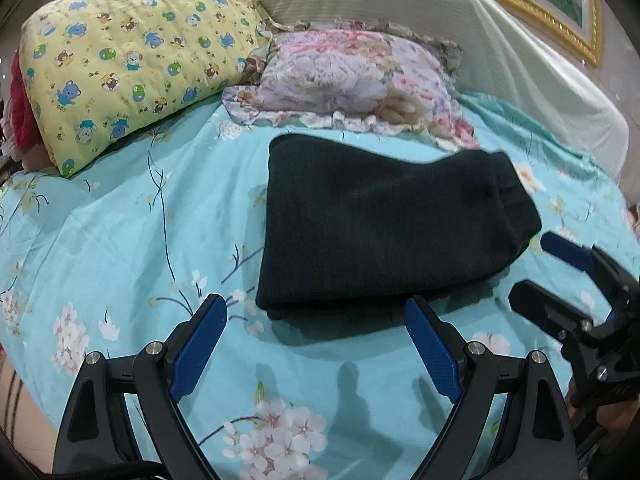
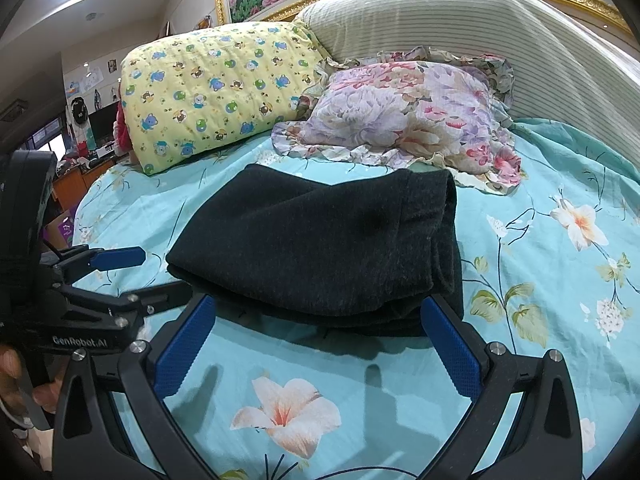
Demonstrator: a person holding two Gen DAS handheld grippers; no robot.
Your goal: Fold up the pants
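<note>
Left tongs [image 1: 316, 320] wide, empty | right tongs [image 2: 320, 322] wide, empty | dark knitted pants [image 2: 320, 244] folded compact on turquoise floral bedsheet [image 2: 540, 264], just before flowered ruffled pillow [image 2: 404, 116] | folding seemingly complete, nothing left.

pants [image 1: 384, 232] on bedsheet [image 1: 120, 240] | pillows [image 1: 360, 76] behind

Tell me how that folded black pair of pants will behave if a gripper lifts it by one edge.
The pants look like soft, thick knit, so they would probably sag and the stacked layers visible at the right end could slide open. On the smooth bedsheet, a push would likely bunch them rather than shift them whole. Both the left gripper and right gripper are open, holding nothing.
</note>
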